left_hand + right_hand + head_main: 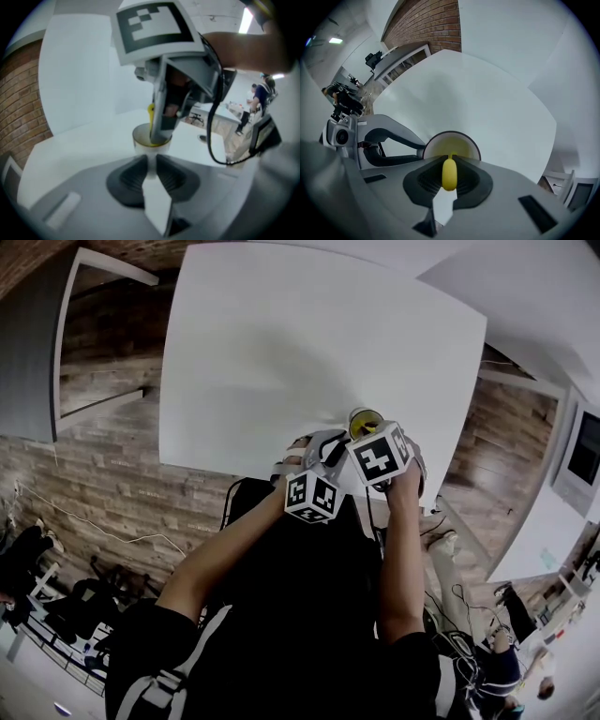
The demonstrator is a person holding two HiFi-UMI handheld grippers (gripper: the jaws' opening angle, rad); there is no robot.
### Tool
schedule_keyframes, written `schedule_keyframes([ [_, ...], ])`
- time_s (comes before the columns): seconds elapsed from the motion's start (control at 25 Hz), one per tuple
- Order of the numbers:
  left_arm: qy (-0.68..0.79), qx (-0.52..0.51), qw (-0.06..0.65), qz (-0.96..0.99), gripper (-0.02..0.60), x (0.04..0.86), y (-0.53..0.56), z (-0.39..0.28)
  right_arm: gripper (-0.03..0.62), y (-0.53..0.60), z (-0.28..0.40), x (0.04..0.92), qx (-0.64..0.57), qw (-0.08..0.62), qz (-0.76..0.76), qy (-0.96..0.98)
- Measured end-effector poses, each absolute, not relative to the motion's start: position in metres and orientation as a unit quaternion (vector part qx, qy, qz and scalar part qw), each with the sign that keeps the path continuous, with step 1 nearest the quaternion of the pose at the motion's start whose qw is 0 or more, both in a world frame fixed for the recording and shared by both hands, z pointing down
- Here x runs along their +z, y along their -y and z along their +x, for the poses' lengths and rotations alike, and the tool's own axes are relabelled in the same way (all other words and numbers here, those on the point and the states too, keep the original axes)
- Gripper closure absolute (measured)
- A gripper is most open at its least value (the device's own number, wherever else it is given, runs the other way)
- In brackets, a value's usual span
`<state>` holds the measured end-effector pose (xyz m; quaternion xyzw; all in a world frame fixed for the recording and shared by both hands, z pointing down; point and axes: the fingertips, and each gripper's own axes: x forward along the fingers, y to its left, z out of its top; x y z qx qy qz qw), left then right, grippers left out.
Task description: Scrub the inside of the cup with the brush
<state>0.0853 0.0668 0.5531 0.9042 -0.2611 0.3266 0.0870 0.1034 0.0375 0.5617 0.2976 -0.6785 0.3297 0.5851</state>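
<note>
Yellow brush (pixel 449 173) (in right hand-held gripper (pixel 449 162)) inside the cup (pixel 465 143)

We find the cup (pixel 364 416) on the surface (pixel 281 352), close to its near edge. Our left gripper (pixel 151 161) sits just beside the cup, its jaws closed on the cup's side. Our right gripper (pixel 449 164) is above the cup, its jaws clamped on the brush (pixel 449 176), which reaches down into the cup.

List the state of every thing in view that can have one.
left gripper, shut on the cup
right gripper, shut on the brush
cup, held, mouth open, brush reaching in
brush, yellow handle clamped, far end inside the cup
</note>
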Motion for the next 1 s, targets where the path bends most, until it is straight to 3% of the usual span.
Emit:
schedule_keyframes([
  [0.6,0.255,0.327,0.084,0.906,0.518,0.553,-0.067,0.087,0.566,-0.031,0.126,0.508,0.264,0.575,0.368,0.681],
  [1.0,0.25,0.326,0.083,0.908,0.518,0.554,-0.066,0.09,0.565,-0.021,0.122,0.55,0.255,0.586,0.364,0.678],
])
